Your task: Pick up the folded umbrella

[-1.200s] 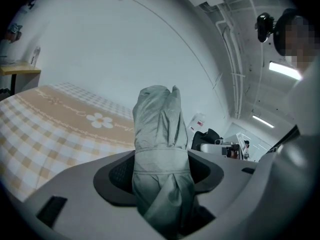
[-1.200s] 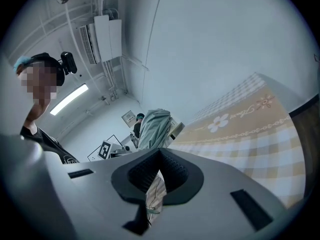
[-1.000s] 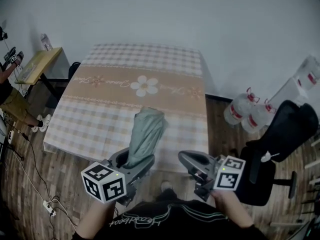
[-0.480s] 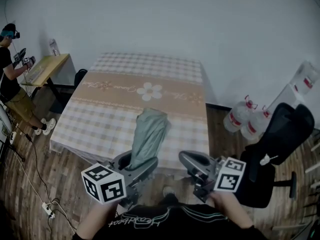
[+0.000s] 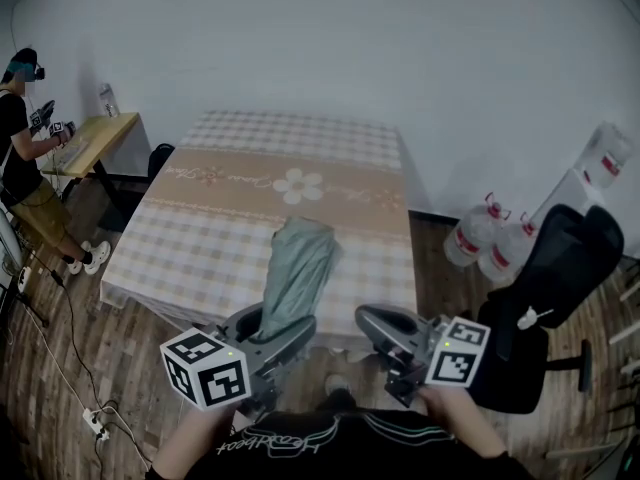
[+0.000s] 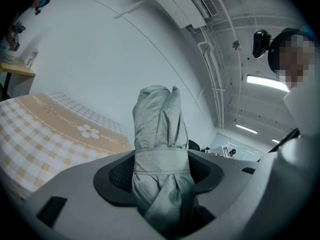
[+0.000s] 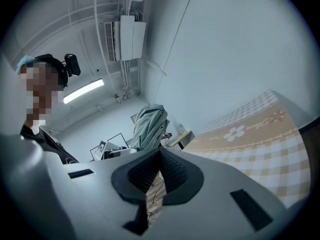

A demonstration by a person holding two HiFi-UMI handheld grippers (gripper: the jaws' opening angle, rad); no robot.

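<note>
- My left gripper (image 6: pixel 160 173) has its two dark padded jaws closed on the grey-green folded fabric umbrella (image 6: pixel 157 124), at its wrap band.
- The umbrella stands upright, and its bunched top rises above the jaws.
- To the left I see a table under a beige checked cloth (image 6: pixel 40 129) with a white flower print (image 6: pixel 88 131).
- A white wall-mounted air conditioner (image 6: pixel 186 4) sits up top.

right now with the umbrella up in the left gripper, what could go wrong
1. The left hand-held gripper clamps the umbrella near its lower end, on soft fabric at the strap. Most of its length leans above the jaws, so it may pivot or slide out.
2. The right hand-held gripper is shut and empty, apart from the umbrella, so nothing backs up the hold.
3. The grip sits past the table edge, so a drop would likely reach the floor.
</note>
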